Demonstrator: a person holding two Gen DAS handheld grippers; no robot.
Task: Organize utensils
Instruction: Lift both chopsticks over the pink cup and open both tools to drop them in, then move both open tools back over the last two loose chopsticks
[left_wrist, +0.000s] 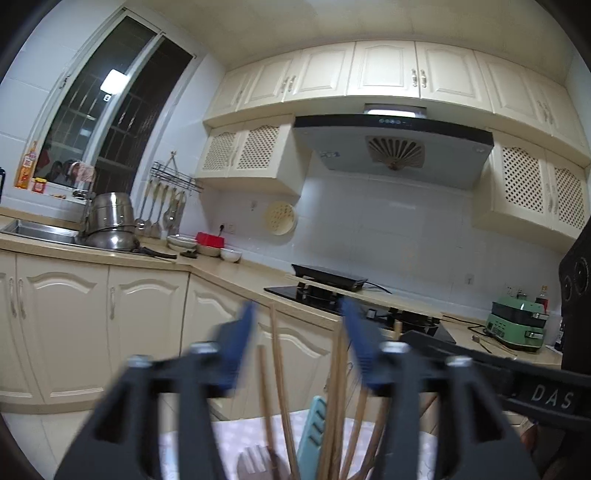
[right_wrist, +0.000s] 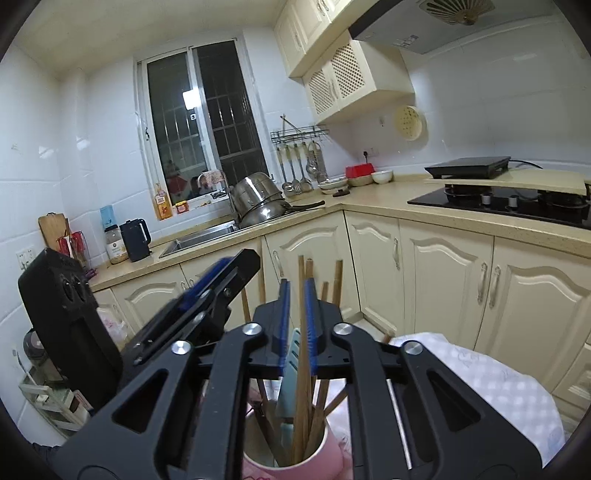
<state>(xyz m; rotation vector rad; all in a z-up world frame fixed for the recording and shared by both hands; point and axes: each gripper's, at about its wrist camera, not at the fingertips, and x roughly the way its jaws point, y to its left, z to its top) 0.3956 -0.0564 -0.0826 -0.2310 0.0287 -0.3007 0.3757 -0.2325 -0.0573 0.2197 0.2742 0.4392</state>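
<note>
I hold one gripper in each hand above a pink cup (right_wrist: 295, 458) that stands on a white checked cloth (right_wrist: 491, 380). The cup is my landmark here. In it stand many wooden chopsticks (right_wrist: 301, 373) and a light blue plastic utensil (right_wrist: 290, 373), all upright or a little tilted, with their tops rising well above the rim. My right gripper (right_wrist: 295, 295) is directly over the cup; its blue fingers (right_wrist: 309, 325) are only narrowly apart, with one chopstick passing up through the gap, but I cannot tell if the pads press on it. My left gripper (left_wrist: 299, 325) is also over the cup, just beside the right one, which I see at its right side. Its blue fingers (left_wrist: 236, 347) are spread wide and look blurred, and several chopsticks (left_wrist: 279, 365) and the blue utensil (left_wrist: 312, 424) stand between them without touching the pads. Behind the cup, far from it, are the cream cabinets (right_wrist: 436, 258), the beige counter (right_wrist: 373, 199) with a black stove (right_wrist: 498, 201), and the steel pots (right_wrist: 258, 201) next to the sink (right_wrist: 199, 240) under the window (right_wrist: 203, 122).
</note>
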